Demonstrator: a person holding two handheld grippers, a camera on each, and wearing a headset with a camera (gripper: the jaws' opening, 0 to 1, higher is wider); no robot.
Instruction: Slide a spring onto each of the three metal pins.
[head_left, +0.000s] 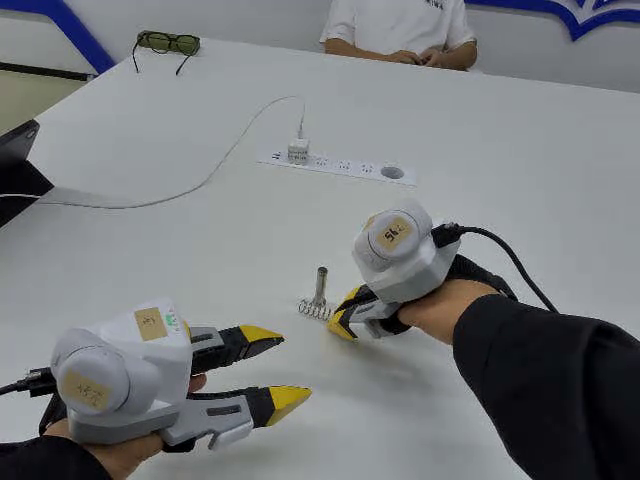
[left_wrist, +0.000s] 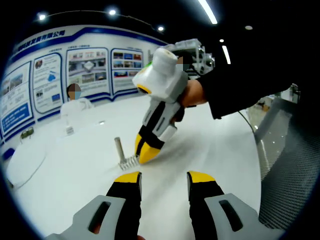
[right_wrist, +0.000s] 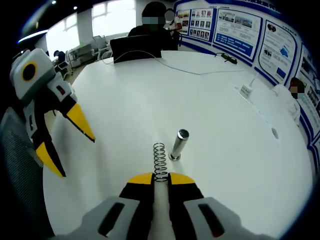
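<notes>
**White housings, black jaws, yellow tips**

The 2 handheld tools match in build. The left gripper (head_left: 285, 368) has a rounded white plastic housing (head_left: 120, 360), grey slotted frames and 2 black jaws capped with yellow wedge tips. A tan square sticker (head_left: 151, 323) with dark print sits on its top beside a small green label (head_left: 172, 320), and a black cable (head_left: 20, 383) leaves its rear. The right gripper (head_left: 342, 322) carries its own tan sticker (head_left: 392, 233) and a looping black cable (head_left: 500, 250). Both arms wear black long sleeves (head_left: 540, 370).
</notes>
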